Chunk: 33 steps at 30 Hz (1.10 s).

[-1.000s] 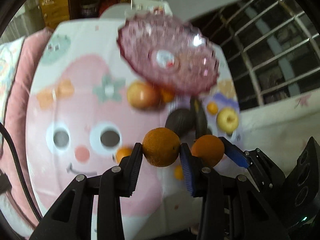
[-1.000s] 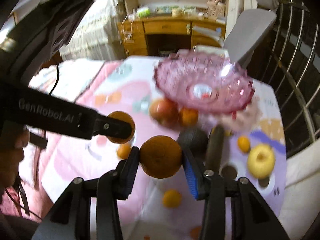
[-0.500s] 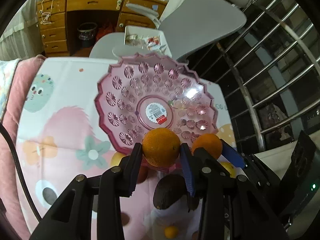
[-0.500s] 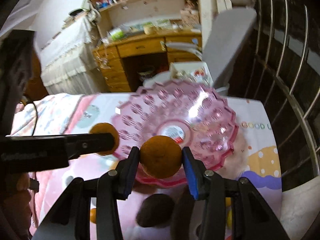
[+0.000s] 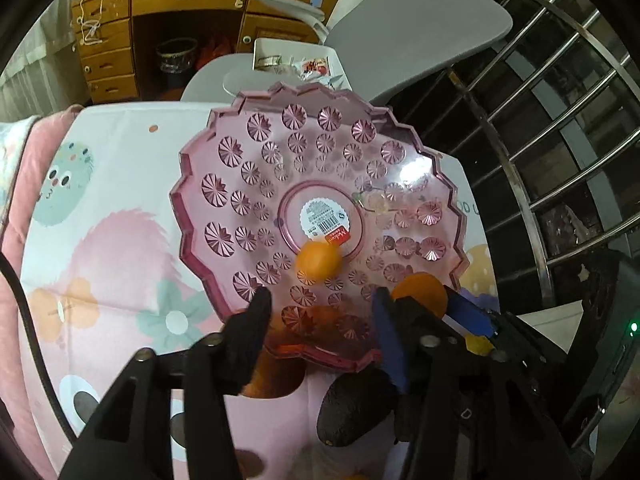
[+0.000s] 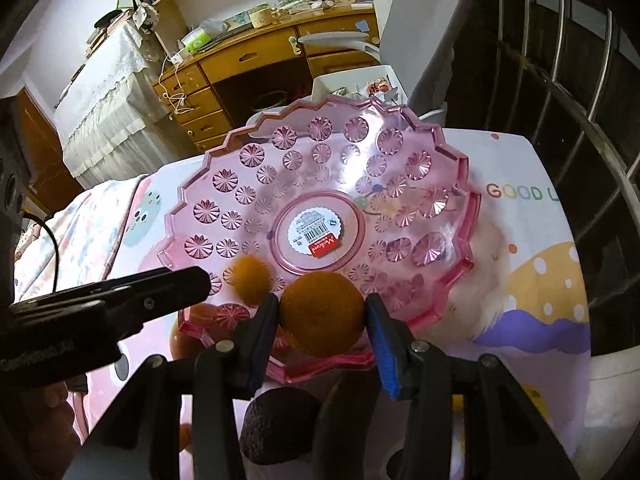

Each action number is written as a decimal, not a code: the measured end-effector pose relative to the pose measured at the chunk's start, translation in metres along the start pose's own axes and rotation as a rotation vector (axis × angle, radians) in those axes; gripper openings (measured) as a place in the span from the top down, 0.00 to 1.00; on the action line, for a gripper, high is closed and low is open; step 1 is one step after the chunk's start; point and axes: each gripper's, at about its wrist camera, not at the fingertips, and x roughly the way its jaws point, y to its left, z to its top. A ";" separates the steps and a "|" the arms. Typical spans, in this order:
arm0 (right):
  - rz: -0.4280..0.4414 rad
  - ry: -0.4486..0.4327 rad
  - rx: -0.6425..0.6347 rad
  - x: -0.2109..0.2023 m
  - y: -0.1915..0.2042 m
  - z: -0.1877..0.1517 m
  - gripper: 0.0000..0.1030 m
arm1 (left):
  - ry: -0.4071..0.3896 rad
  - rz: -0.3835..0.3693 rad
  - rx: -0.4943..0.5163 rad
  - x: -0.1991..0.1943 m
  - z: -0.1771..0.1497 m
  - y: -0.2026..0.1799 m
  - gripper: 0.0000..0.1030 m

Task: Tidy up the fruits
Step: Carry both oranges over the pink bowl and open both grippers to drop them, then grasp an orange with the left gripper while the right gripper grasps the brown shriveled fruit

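Note:
A pink glass fruit plate (image 5: 248, 184) (image 6: 404, 160) stands on the table. My left gripper (image 5: 320, 312) is open over its near rim. A blurred orange (image 5: 319, 261) lies free in the plate just ahead of it, also seen in the right wrist view (image 6: 250, 280). My right gripper (image 6: 322, 316) is shut on a second orange (image 6: 322, 312) over the plate's near rim; this orange shows in the left wrist view (image 5: 420, 294). A dark avocado (image 5: 356, 408) (image 6: 280, 424) lies on the table below the grippers.
The table has a cartoon-print cloth (image 5: 112, 264) (image 6: 532, 280). More fruit lies under and near the plate's front edge (image 5: 276, 372) (image 6: 188, 336). A grey chair (image 5: 404, 28) and wooden desk (image 5: 168, 16) stand behind. A metal railing (image 5: 540, 140) runs along the right.
Both grippers moved forward over the plate. My left gripper opened and let go of its orange, which now lies in the plate. My right gripper still holds its orange.

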 end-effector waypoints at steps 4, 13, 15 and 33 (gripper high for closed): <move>0.011 -0.024 0.016 -0.009 0.001 0.000 0.53 | -0.012 -0.008 -0.013 -0.010 -0.002 0.002 0.45; -0.006 -0.076 0.088 -0.041 0.000 -0.019 0.48 | 0.001 0.004 0.007 -0.030 -0.034 0.011 0.44; -0.019 -0.079 0.120 -0.050 0.000 -0.031 0.48 | 0.007 0.004 0.020 -0.035 -0.044 0.013 0.44; -0.101 -0.091 0.386 -0.109 -0.010 -0.154 0.48 | 0.111 0.018 0.170 -0.059 -0.131 0.031 0.44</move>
